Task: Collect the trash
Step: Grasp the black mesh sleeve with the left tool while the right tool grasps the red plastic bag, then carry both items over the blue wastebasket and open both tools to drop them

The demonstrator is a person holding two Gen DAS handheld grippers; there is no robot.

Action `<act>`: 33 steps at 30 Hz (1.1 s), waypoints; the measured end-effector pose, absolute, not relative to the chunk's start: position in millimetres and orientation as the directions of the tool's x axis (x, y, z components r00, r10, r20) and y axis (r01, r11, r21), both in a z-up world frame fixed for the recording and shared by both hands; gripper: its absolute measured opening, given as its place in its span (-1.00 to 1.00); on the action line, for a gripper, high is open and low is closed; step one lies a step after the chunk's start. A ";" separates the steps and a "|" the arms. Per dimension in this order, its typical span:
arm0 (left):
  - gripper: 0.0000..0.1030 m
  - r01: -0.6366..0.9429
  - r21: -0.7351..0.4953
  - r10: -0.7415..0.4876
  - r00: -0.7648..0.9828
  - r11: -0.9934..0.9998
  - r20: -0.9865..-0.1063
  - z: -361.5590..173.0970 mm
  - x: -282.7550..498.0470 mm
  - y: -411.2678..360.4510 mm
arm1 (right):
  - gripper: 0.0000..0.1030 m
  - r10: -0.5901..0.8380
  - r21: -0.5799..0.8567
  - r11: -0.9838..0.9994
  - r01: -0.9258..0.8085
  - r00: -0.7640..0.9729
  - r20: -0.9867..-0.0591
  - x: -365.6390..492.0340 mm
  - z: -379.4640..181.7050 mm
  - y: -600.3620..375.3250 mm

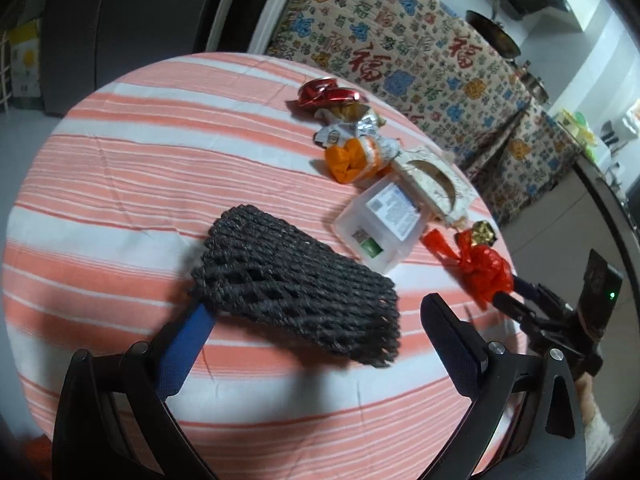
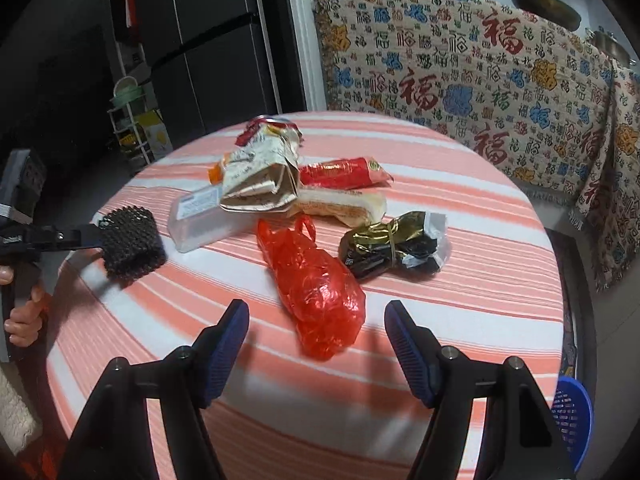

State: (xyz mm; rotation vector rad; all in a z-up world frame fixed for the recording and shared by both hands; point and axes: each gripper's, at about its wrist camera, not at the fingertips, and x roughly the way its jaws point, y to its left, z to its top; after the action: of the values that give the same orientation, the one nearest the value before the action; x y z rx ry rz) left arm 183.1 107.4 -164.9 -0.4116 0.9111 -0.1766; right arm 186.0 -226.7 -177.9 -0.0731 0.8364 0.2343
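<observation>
Left wrist view is showing the left gripper [image 1: 320,320] spread wide around a black foam net [image 1: 296,284], its right finger clear of it. Right gripper [image 2: 316,332] is hovering released over a red plastic bag [image 2: 316,288] lying on the striped tablecloth [image 2: 460,300], beside a gold-black wrapper [image 2: 392,246] and a clear box [image 2: 200,220].

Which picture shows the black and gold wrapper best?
The right wrist view. There the black and gold wrapper lies whole and unhidden on the striped tablecloth. In the left wrist view only a small gold bit peeks out behind the red plastic bag.
</observation>
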 end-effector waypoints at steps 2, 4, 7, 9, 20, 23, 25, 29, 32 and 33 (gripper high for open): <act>0.58 -0.045 -0.443 -0.329 0.602 0.896 -0.727 -170.9 187.9 110.0 | 0.02 0.173 0.037 0.974 -0.223 0.630 -0.757 191.4 -182.4 -226.2; 0.03 -0.061 -0.457 -0.332 0.603 0.887 -0.725 -176.3 191.0 112.7 | -0.48 0.200 0.069 0.970 -0.233 0.607 -0.769 194.0 -182.7 -225.8; -0.83 -0.063 -0.478 -0.352 0.593 0.876 -0.724 -183.2 191.9 114.4 | -0.58 0.192 0.055 0.970 -0.236 0.610 -0.769 187.1 -179.7 -222.7; -0.87 -0.068 -0.484 -0.353 0.596 0.873 -0.721 -185.1 188.3 114.7 | -0.60 0.196 0.061 0.970 -0.234 0.612 -0.766 179.9 -176.4 -223.1; -0.89 0.001 -0.294 -0.222 0.658 0.956 -0.719 -146.0 158.3 87.1 | -0.62 0.197 0.081 0.976 -0.202 0.658 -0.727 146.6 -157.0 -232.9; -0.89 0.026 -0.268 -0.216 0.671 0.963 -0.709 -135.8 156.1 75.1 | -0.62 0.189 0.082 0.979 -0.185 0.684 -0.704 137.6 -145.9 -239.4; -0.90 0.040 -0.254 -0.213 0.678 0.966 -0.703 -129.6 154.9 66.7 | -0.62 0.176 0.078 0.982 -0.170 0.697 -0.695 133.7 -141.2 -245.0; -0.90 0.067 -0.226 -0.208 0.695 0.972 -0.688 -116.9 152.1 49.3 | -0.62 0.146 0.075 0.989 -0.130 0.720 -0.679 127.4 -133.9 -260.9; -0.90 0.108 -0.220 -0.231 0.701 0.970 -0.675 -106.9 151.0 29.7 | -0.62 0.115 0.079 0.993 -0.083 0.732 -0.671 123.0 -130.6 -278.8; -0.90 0.121 -0.220 -0.240 0.700 0.968 -0.672 -104.4 150.9 23.9 | -0.62 0.104 0.081 0.994 -0.067 0.735 -0.670 121.2 -129.7 -284.9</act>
State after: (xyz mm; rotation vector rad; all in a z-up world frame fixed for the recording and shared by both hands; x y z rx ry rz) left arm 150.9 23.9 -104.4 -0.1634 0.7699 -0.2024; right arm 121.2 -284.9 -129.7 0.0530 0.7393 0.0943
